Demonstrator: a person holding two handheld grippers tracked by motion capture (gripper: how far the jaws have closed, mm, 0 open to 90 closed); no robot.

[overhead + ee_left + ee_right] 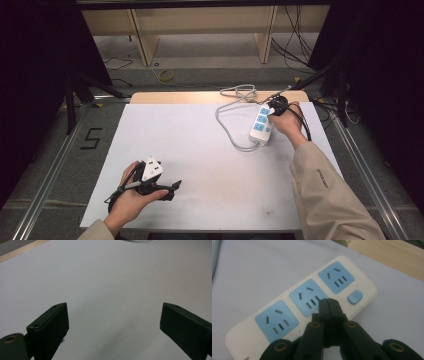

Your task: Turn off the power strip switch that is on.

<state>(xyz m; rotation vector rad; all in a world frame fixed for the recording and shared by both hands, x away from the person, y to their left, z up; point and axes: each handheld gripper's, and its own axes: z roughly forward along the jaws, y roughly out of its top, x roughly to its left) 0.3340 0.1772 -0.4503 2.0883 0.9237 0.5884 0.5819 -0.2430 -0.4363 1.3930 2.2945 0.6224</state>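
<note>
Now hovering closed right gripper [328, 301] fingers over power strip [287, 307] mid socket, w/ left gripper [113, 322] open, idle; next prob nudge toward switch [355, 296].

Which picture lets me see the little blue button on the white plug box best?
The right gripper view: the small blue plastic switch sits close and sharp on the white plastic power strip. The high view shows the strip far off, the switch too small to tell.

Power strip [261, 126] on white table [200, 165]
</note>
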